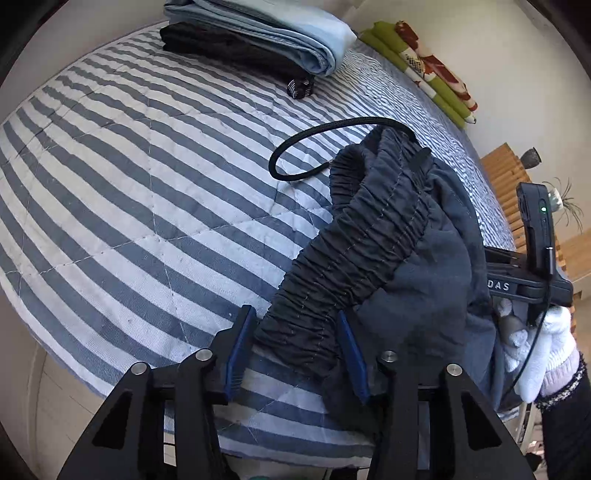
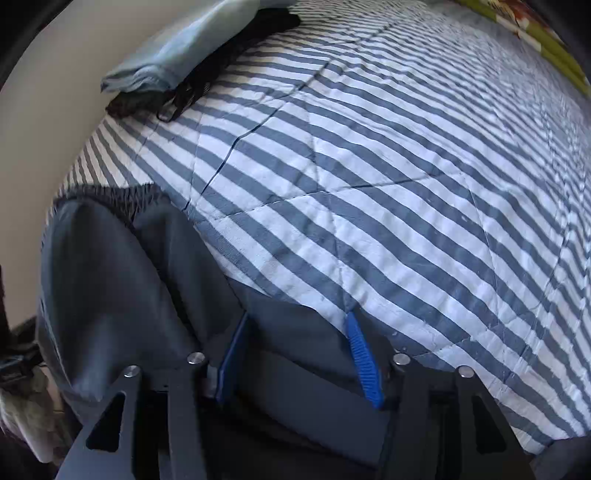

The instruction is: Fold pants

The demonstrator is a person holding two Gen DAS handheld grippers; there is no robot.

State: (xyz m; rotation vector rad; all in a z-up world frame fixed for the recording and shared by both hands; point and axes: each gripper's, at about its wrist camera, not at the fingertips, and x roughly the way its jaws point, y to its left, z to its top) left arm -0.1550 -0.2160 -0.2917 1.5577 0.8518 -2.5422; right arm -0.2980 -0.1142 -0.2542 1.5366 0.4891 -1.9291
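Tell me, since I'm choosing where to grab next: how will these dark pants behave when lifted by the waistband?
Probably floppy: the dark pants bunch and drape between the left gripper fingers. The gathered elastic waistband looks thick and ridged, so likely less slippery than the smooth cloth. The black drawcord loops loose and may dangle.

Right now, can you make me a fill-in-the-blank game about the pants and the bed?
1. The bedspread has blue and white ____.
2. The left gripper has the dark pants by the gathered ____.
3. In the folded stack, the light blue piece lies ____ the black piece.
4. The hand wears a ____ glove.

Missing words: stripes; waistband; on top of; white
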